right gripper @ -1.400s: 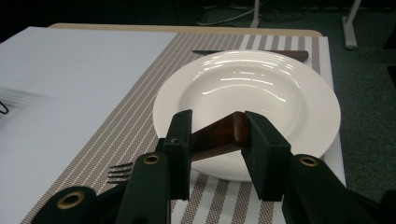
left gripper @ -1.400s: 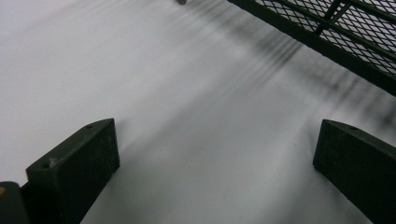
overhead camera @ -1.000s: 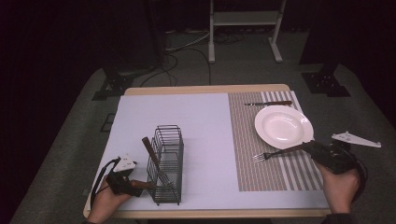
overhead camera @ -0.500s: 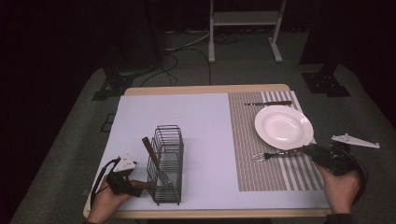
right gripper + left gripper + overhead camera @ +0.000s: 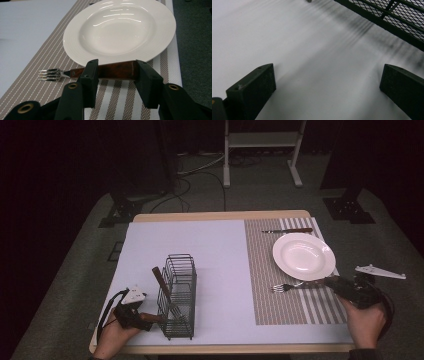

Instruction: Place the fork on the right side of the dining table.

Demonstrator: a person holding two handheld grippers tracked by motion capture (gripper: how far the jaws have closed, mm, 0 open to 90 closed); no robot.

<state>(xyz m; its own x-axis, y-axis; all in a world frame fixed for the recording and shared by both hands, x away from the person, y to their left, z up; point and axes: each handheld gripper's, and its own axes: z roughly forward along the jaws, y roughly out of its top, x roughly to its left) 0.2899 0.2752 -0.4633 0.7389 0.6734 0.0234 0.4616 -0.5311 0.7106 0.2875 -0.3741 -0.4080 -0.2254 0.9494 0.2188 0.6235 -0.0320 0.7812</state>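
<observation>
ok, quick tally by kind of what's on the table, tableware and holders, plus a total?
Plates: 1, the white plate
Forks: 1, the wooden-handled fork, its handle between the right tongs
Knives: 2, one knife beyond the plate, one standing in the rack
Wire racks: 1, the black wire rack
Placemats: 1, the striped placemat
Total: 6

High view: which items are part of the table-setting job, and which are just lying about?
In play: fork between the right gripper jaws, plate, striped placemat, knife, wire caddy, left gripper.
Idle: white shelf frame, floor cables.
</observation>
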